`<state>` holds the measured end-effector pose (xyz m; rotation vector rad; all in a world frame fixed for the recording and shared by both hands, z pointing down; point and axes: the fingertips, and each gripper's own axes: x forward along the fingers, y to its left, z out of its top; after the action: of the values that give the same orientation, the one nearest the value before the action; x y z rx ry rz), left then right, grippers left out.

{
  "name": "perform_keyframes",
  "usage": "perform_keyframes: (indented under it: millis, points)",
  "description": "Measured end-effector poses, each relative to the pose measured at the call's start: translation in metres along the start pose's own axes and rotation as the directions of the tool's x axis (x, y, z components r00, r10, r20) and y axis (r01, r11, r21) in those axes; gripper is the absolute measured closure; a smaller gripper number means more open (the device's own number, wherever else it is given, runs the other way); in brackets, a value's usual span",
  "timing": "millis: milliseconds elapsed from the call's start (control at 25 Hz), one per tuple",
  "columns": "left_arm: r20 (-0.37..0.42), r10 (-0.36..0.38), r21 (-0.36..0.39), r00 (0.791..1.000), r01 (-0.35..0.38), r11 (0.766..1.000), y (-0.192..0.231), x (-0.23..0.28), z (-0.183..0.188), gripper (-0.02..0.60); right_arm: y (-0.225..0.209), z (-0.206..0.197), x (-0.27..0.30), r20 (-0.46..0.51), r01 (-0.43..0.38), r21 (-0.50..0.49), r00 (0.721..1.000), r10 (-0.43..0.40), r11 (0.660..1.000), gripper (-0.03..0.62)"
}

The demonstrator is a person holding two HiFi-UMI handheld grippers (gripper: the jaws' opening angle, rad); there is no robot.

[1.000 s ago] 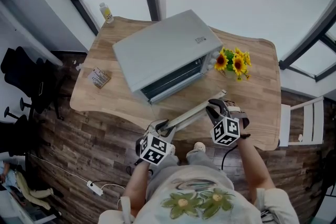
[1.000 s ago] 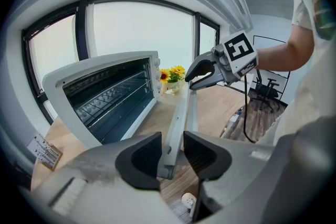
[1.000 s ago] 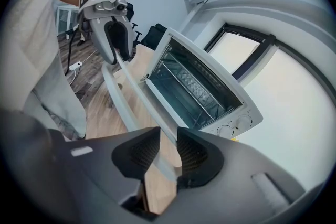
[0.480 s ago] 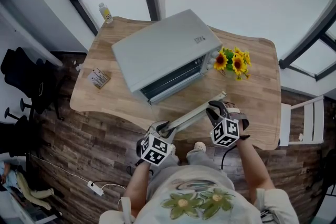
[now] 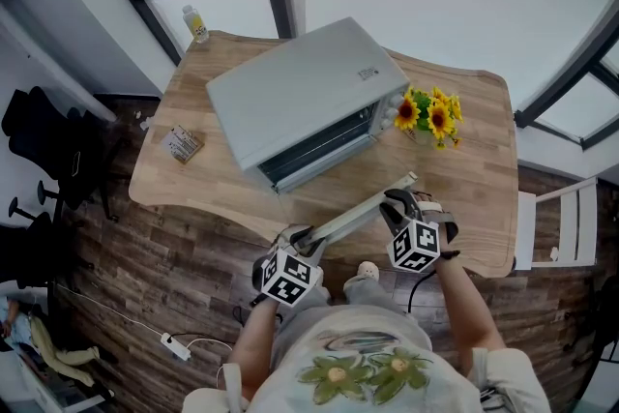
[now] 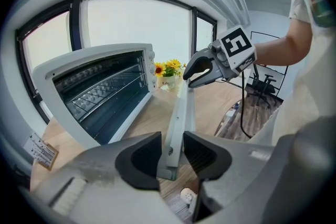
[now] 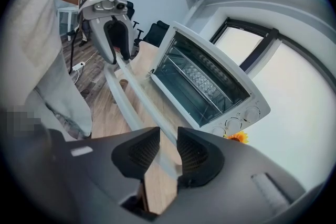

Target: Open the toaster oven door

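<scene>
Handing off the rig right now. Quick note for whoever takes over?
Grippers: left gripper has its fingers shut on the left end of the handle; right gripper has its fingers shut on the right end.
Things: oven sits on the table; its door is swung down toward the person, and the rack shows inside.
Done: the door looks fully open.
Left: probably just release both grips and back away.
</scene>
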<state>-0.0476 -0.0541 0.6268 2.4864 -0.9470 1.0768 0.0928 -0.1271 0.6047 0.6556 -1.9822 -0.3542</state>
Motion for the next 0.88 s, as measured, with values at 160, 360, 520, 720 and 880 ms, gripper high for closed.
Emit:
perform_keyframes:
  millis: [160, 360, 520, 720, 880]
  points:
    - [-0.004, -0.012, -0.006, 1.000, 0.012, 1.000, -0.002, 0.002, -0.003, 0.437, 0.004, -0.003, 0.002, -0.008, -0.011, -0.001, 1.000, 0.011, 1.000, 0.487]
    - [-0.015, -0.025, -0.005, 1.000, 0.025, 1.000, -0.006, 0.006, -0.006, 0.437, 0.008, -0.008, 0.004, -0.020, -0.030, -0.002, 0.999, 0.030, 1.000, 0.487]
    - [-0.021, -0.030, -0.010, 0.999, 0.030, 0.999, -0.009, 0.008, -0.009, 0.436, 0.011, -0.011, 0.006, -0.029, -0.045, -0.003, 0.999, 0.045, 0.999, 0.485]
    - [-0.040, -0.040, -0.005, 0.998, 0.039, 0.999, -0.013, 0.014, -0.015, 0.434, 0.018, -0.017, 0.010, -0.043, -0.061, -0.002, 0.997, 0.061, 0.998, 0.484]
    - [-0.047, -0.049, -0.011, 0.998, 0.049, 0.999, -0.014, 0.016, -0.019, 0.433, 0.022, -0.019, 0.012, -0.053, -0.074, 0.000, 0.996, 0.074, 0.997, 0.484]
